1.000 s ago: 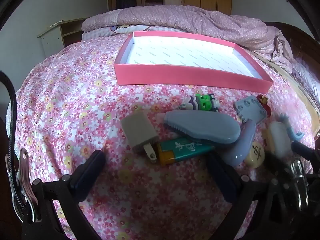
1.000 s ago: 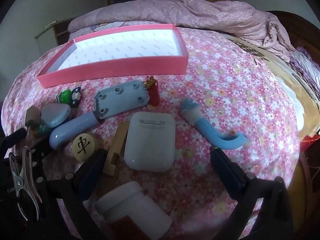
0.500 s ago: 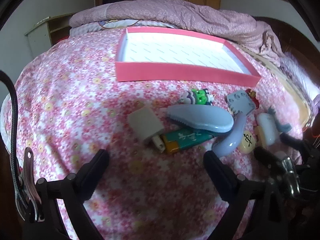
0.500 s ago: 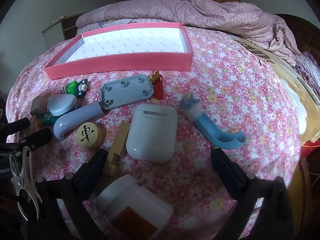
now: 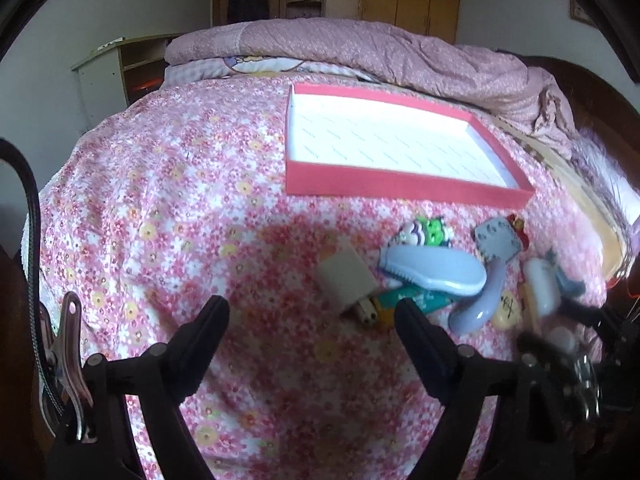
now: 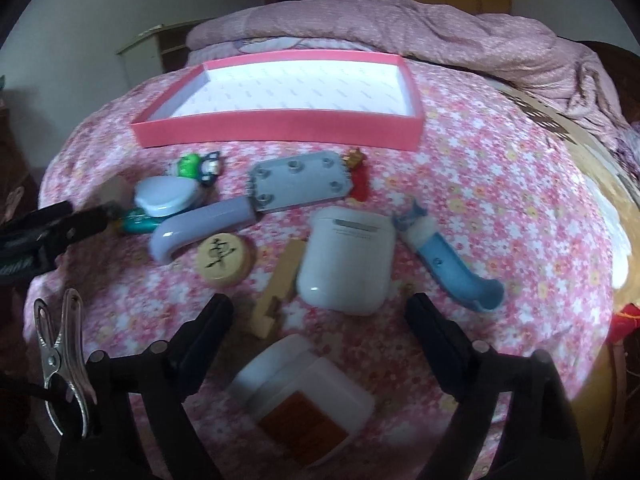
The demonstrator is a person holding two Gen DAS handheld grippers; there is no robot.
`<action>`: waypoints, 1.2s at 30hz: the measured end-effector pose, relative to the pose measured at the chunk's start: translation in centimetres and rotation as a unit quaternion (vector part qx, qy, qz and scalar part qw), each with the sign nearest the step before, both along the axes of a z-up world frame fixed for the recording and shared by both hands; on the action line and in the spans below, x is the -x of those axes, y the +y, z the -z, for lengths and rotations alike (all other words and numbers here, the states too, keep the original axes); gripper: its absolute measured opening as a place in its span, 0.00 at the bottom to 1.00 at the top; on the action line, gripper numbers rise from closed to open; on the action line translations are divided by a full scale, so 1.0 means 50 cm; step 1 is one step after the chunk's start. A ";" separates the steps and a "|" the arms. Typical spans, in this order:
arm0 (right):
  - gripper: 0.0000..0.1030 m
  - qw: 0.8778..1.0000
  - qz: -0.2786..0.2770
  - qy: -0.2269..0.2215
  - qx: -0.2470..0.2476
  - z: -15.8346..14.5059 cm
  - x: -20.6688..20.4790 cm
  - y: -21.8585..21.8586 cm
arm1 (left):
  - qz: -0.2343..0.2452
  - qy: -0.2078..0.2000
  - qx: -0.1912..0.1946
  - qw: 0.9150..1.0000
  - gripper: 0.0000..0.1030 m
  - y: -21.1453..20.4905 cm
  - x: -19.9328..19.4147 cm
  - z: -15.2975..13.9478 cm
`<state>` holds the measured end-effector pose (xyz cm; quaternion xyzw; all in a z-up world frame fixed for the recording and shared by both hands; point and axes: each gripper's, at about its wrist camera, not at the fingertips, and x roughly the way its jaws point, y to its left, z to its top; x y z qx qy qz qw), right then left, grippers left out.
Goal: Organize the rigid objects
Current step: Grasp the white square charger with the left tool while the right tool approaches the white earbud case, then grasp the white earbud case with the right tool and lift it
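Observation:
A pink tray (image 5: 400, 182) (image 6: 276, 131) with a white floor lies on the flowered bedspread. In front of it lie small things: a beige plug (image 5: 346, 278), a green lighter (image 5: 416, 304), a blue oval case (image 5: 436, 274), a white earbud case (image 6: 346, 266), a blue-handled paddle (image 6: 280, 196), a wooden game piece (image 6: 224, 258), a blue curved tool (image 6: 448, 260), a wooden block (image 6: 278, 288) and a white jar (image 6: 304, 396). My left gripper (image 5: 312, 320) is open and empty, left of the plug. My right gripper (image 6: 320, 316) is open and empty above the jar, short of the earbud case.
A rumpled purple quilt (image 5: 360, 46) lies behind the tray. A small green and white toy (image 6: 198, 166) and a red figure (image 6: 358, 178) lie near the tray's front wall. A bedside cabinet (image 5: 120, 68) stands at far left. The left gripper shows at the right wrist view's left edge (image 6: 52, 224).
My left gripper has moved back and to the left, so the objects sit further right in its view. My right gripper has drawn back and risen a little. Nothing was picked up.

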<state>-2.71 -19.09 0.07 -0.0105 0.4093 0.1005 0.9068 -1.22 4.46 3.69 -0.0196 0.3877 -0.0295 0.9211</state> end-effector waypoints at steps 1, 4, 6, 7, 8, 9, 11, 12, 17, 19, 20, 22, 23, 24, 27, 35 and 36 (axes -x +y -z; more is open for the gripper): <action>0.87 1.000 -0.005 0.000 -0.005 -0.001 0.003 -0.001 | 0.002 0.000 0.005 1.000 0.86 -0.001 -0.004 -0.002; 0.85 1.000 -0.017 0.000 -0.020 -0.008 0.005 0.000 | 0.000 0.003 0.028 1.000 0.84 -0.005 -0.027 -0.005; 0.83 0.999 -0.022 0.000 -0.027 -0.013 0.006 0.000 | -0.003 0.004 0.030 1.000 0.75 -0.010 -0.044 -0.002; 0.81 0.999 -0.023 0.000 -0.029 -0.014 0.009 -0.001 | -0.004 0.006 0.027 1.000 0.70 -0.013 -0.051 0.000; 0.80 0.999 -0.025 -0.001 -0.031 -0.016 0.011 -0.002 | -0.002 0.007 0.023 1.000 0.57 -0.016 -0.055 0.004; 0.79 0.999 -0.027 -0.002 -0.033 -0.018 0.010 -0.002 | 0.007 0.013 0.017 1.000 0.44 -0.020 -0.058 0.010; 0.76 0.999 -0.029 -0.003 -0.035 -0.019 0.014 -0.006 | 0.015 0.027 0.015 0.999 0.37 -0.018 -0.059 0.024; 0.75 0.999 -0.030 -0.003 -0.038 -0.019 0.015 -0.008 | 0.015 0.025 0.016 0.999 0.36 -0.014 -0.054 0.029; 0.69 0.998 -0.027 0.000 -0.051 -0.018 0.020 -0.022 | 0.021 0.010 0.012 1.000 0.36 -0.010 -0.044 0.034; 0.66 0.999 -0.024 -0.004 -0.047 -0.021 0.021 -0.024 | 0.018 0.007 0.018 1.000 0.36 -0.009 -0.045 0.036; 0.64 0.999 -0.021 -0.006 -0.045 -0.023 0.023 -0.026 | 0.017 0.006 0.018 1.000 0.36 -0.009 -0.043 0.037; 0.62 0.999 -0.017 -0.009 -0.042 -0.026 0.024 -0.031 | 0.022 0.004 0.014 1.000 0.36 -0.011 -0.040 0.037; 0.62 0.999 -0.016 -0.010 -0.042 -0.027 0.025 -0.033 | 0.023 0.005 0.014 1.000 0.36 -0.010 -0.039 0.037; 0.62 0.999 -0.013 -0.009 -0.042 -0.027 0.022 -0.034 | 0.022 0.005 0.016 1.000 0.35 -0.005 -0.035 0.036; 0.62 0.999 -0.009 -0.006 -0.044 -0.023 0.022 -0.040 | 0.032 0.013 0.036 0.999 0.34 0.004 -0.022 0.033; 0.59 0.998 0.001 0.007 -0.065 -0.010 0.004 -0.054 | 0.038 0.009 0.036 0.999 0.34 0.006 -0.003 0.038; 0.58 0.998 0.002 0.012 -0.068 -0.008 -0.002 -0.054 | 0.038 0.006 0.033 0.999 0.34 0.005 -0.001 0.039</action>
